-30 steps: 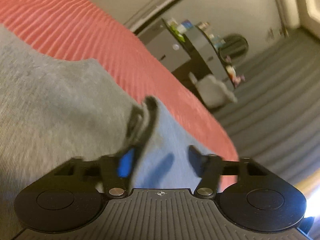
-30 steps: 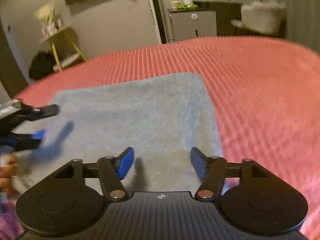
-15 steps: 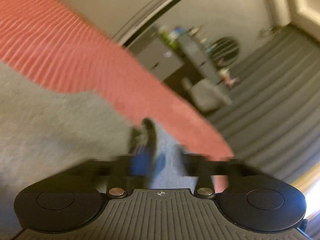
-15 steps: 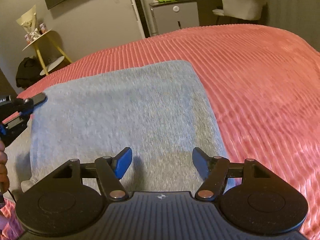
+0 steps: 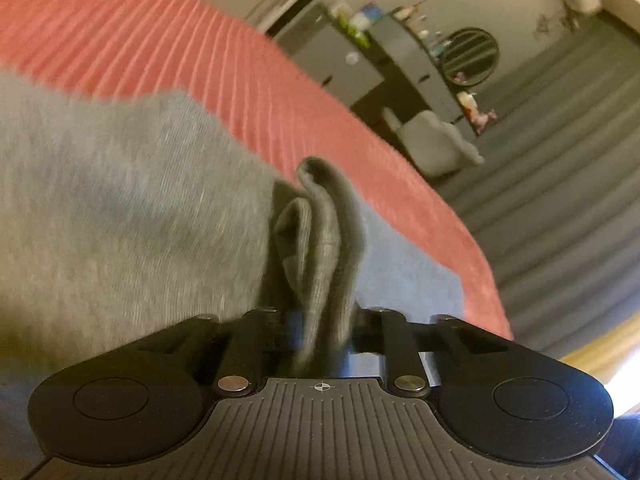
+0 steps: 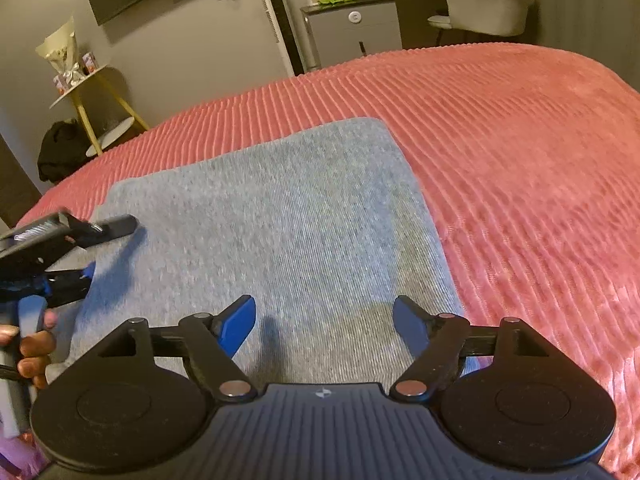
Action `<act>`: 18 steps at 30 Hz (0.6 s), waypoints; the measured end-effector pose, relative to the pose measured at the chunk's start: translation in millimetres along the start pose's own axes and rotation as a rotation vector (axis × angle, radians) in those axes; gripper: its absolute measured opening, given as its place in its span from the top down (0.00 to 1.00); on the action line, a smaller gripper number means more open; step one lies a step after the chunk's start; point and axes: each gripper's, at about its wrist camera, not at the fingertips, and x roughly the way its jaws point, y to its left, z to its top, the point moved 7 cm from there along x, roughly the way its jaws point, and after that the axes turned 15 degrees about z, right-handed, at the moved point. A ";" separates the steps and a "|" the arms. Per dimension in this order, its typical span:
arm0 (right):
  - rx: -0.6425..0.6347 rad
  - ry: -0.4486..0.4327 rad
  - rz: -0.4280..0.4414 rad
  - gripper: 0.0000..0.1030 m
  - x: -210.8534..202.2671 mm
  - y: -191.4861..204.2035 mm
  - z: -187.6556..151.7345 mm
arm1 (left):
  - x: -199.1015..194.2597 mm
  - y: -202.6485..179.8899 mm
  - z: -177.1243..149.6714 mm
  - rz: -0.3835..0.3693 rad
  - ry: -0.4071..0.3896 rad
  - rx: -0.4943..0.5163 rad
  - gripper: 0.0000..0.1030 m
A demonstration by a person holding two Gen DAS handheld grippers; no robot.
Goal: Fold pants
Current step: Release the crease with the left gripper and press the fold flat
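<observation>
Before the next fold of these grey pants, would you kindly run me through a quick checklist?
1. Left gripper shut on the edge of the grey knit pants: ok.
2. All layers of that edge pinched: cannot tell.
3. Right gripper open, holding nothing: ok.
4. Pants lying flat on the ribbed pink bedspread: ok.
5. Bedspread beyond the pants free for folding: ok.
6. Right gripper clear of the fabric: cannot tell.

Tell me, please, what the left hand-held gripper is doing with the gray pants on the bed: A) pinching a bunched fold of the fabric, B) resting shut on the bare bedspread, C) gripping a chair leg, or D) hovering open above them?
A: in the left wrist view the left hand-held gripper has its fingers closed on a raised fold of the gray pants.
</observation>
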 end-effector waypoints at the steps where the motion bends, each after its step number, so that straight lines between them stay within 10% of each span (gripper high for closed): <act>1: -0.002 0.002 -0.002 0.26 0.0 1.5 0.4 | -1.2 -1.0 1.8 -0.014 -0.007 -0.015 0.82; 6: -0.028 0.004 -0.008 0.26 -4.0 11.0 -1.5 | -44.2 -27.3 15.6 -0.052 -0.126 0.097 0.84; 11: -0.030 0.004 0.018 0.26 -4.6 16.3 -4.1 | -71.5 -48.1 14.3 0.072 -0.282 0.316 0.79; 14: -0.039 0.022 0.007 0.26 0.6 14.4 -5.0 | -41.7 -15.5 11.9 0.218 -0.190 0.290 0.75; 18: -0.014 0.025 0.036 0.25 2.0 8.5 -4.9 | -23.7 5.3 12.7 0.091 -0.068 0.093 0.56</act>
